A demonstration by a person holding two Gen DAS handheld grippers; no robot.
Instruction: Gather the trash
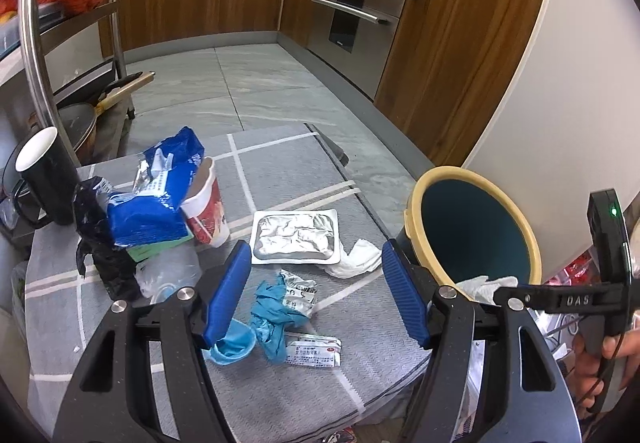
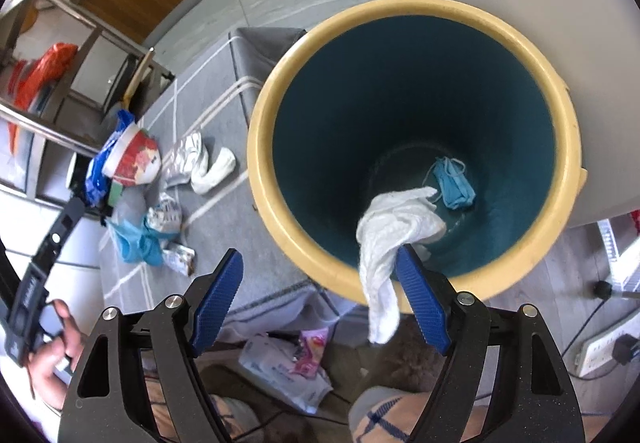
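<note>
Left wrist view
Left tongs point(image 1: 316, 291): spread wide, nothing between the blue pads, hanging over the litter on the worktop point(image 1: 280, 171)
Worktop: covered with a grey cloth with white lines
Glove point(image 1: 268, 317): light blue, crumpled, directly under the left tongs, between the pads as seen here
Sachet point(image 1: 314, 353): flat white packet with print, lies touching the glove on its near side
Wrapper point(image 1: 300, 289): crumpled, printed, just beyond the glove
Foil tray point(image 1: 295, 237): flat, silver, past the wrapper
Tissue point(image 1: 354, 259): white, crumpled, beside the foil tray toward the bin
Cup point(image 1: 206, 203): red and white paper cup, leaning, left of the foil tray
Blue bag point(image 1: 160, 195): crushed, leaning on the cup, with black plastic point(image 1: 96, 243) at its far left
Mug point(image 1: 48, 175): black, white inside, upright at the worktop's left edge
Bin point(image 1: 416, 211): yellow rim, dark teal inside, at the worktop's right edge
Right tongs, seen from here point(image 1: 520, 297): reach over the bin rim with a white rag at the tip

Right wrist view
Right tongs point(image 2: 320, 295): spread wide, over the near rim of the bin point(image 2: 264, 179)
Rag point(image 2: 384, 243): white, draped over the right pad, one end hanging inside the bin, the other hanging outside; not clamped
Mask point(image 2: 454, 183): light blue, on the bin floor
Left hand point(image 2: 56, 359): grips the other handle at lower left
Floor packets point(image 2: 288, 367): below the worktop edge
</note>
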